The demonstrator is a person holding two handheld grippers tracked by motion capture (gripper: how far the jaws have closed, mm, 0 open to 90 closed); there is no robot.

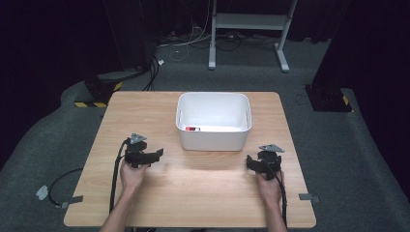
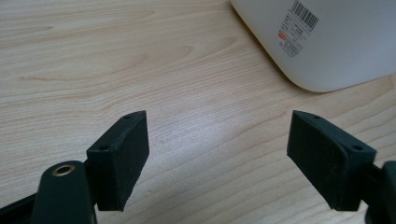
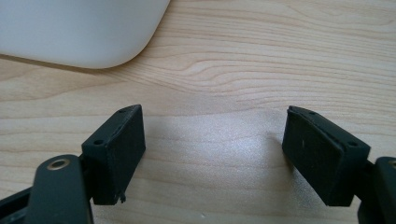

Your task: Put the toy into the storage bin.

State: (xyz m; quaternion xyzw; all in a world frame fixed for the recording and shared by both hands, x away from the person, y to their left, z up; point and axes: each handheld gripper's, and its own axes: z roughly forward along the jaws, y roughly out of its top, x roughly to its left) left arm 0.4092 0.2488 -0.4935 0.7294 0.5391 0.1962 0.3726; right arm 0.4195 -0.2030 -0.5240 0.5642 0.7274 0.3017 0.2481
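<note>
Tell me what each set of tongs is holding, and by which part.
Nothing is held. The left tongs and the right tongs both stand open over bare table, apart from the white tub.

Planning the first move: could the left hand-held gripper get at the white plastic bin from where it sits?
Probably yes: the left hand-held gripper is open, with bare wooden table between it and the white plastic bin.
</note>
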